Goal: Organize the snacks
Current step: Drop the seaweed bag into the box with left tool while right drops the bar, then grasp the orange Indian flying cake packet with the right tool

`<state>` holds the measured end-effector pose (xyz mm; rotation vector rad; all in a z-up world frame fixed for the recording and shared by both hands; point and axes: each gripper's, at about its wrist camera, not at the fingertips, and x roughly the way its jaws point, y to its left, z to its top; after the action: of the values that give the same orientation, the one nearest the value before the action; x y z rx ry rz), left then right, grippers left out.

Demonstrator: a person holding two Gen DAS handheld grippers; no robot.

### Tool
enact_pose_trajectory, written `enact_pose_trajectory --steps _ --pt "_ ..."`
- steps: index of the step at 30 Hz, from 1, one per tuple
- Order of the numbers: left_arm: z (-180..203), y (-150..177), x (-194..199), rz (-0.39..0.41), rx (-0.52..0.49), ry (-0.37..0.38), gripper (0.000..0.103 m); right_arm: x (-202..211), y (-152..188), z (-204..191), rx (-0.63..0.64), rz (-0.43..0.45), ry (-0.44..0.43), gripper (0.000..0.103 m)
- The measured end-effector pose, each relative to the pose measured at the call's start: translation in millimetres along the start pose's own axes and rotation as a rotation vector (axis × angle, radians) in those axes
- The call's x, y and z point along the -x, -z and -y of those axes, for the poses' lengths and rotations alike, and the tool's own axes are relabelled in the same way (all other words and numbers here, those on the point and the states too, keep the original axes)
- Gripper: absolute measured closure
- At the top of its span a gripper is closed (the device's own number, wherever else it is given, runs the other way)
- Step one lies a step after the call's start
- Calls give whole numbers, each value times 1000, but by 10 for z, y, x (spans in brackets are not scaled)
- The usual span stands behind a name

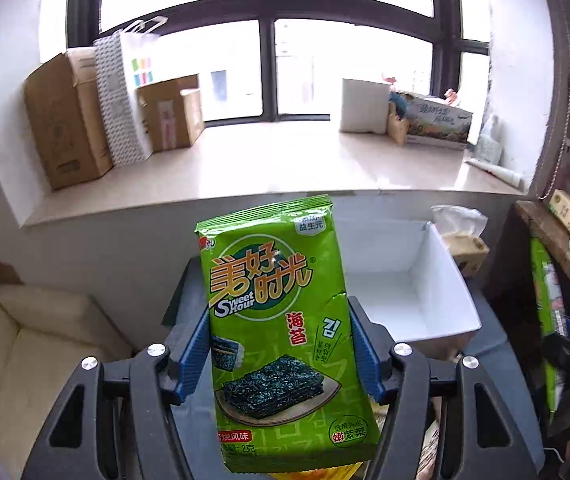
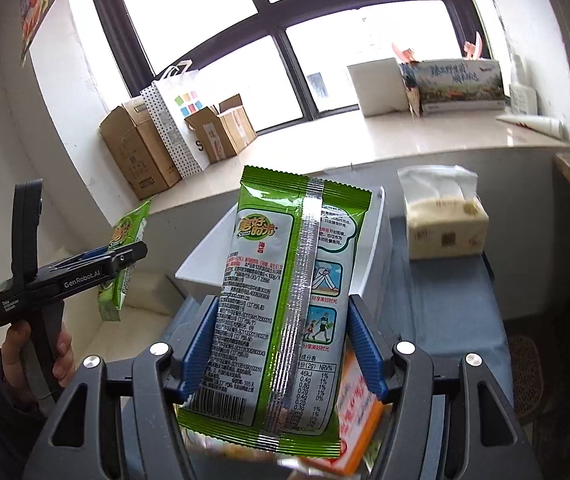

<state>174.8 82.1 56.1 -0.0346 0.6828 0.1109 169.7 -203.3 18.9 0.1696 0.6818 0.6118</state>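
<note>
Green seaweed packet upright between blue pads of my left gripper, front face toward camera, pinched at both edges, raised off table. Right gripper clamps second seaweed packet same way, back side showing. White open box just beyond, on blue-covered table. Tissue pack far right of box. From right view, my left hand grips handle low at left, gripper tilted, aimed toward box. Orange packet below right gripper.

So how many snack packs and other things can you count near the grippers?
Green seaweed snack packs: 2, one in the left gripper showing its front, one in the right gripper showing its back
White box: 1
Tissue pack: 1
Total: 4
</note>
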Motion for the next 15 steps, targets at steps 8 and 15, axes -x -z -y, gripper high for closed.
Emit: enact_pose_trajectory --steps 8,15 --pt "207 -579 -827 -23 -68 18 26 -1065 -745 77 10 -95 78 35" --pt "90 -424 -1312 -77 -43 29 0 -1473 -814 256 -31 -174 127 9"
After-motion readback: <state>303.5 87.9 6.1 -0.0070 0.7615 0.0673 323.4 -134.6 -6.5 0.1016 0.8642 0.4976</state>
